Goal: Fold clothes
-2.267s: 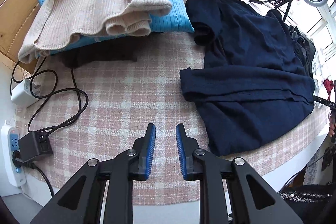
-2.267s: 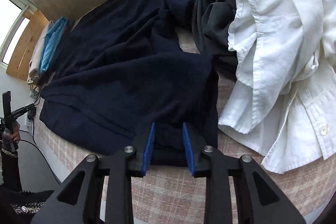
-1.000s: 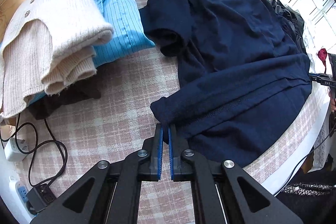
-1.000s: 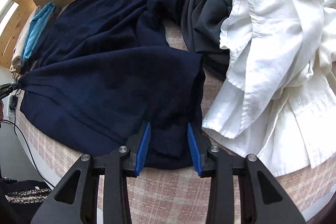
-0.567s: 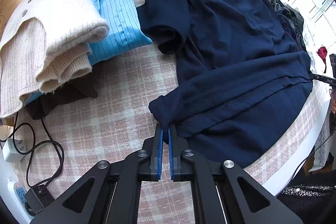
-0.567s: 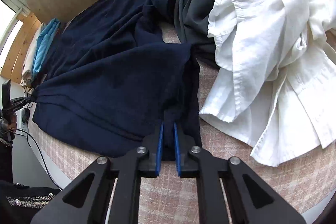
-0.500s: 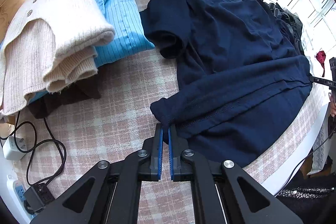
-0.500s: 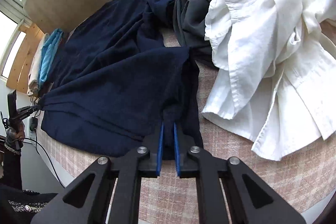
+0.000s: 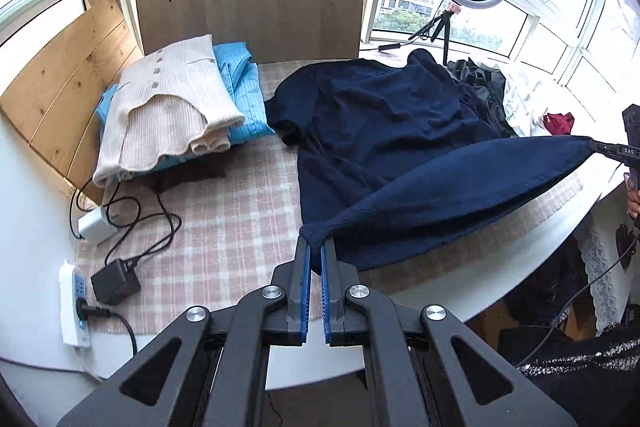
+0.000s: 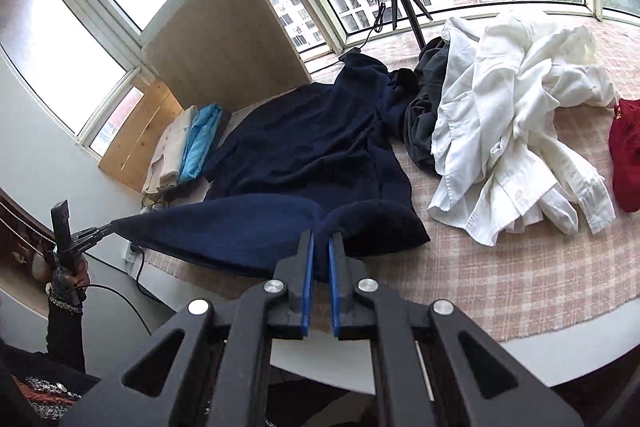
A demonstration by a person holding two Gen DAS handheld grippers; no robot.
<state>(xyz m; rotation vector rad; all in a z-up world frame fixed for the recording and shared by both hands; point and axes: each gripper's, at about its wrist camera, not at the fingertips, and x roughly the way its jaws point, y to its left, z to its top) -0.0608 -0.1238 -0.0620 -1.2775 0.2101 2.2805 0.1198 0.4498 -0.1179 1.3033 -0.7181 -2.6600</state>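
The left hand-held gripper is clenched on one bottom corner of the navy top, whose hem hangs lifted in a sagging band while the upper body lies flat on the checked cloth of the table. It looks soft, limp and fairly light, so the corners seem the best holds, kept taut. The right hand-held gripper, jaws just closed, grips the other hem corner beside the crumpled white shirt.
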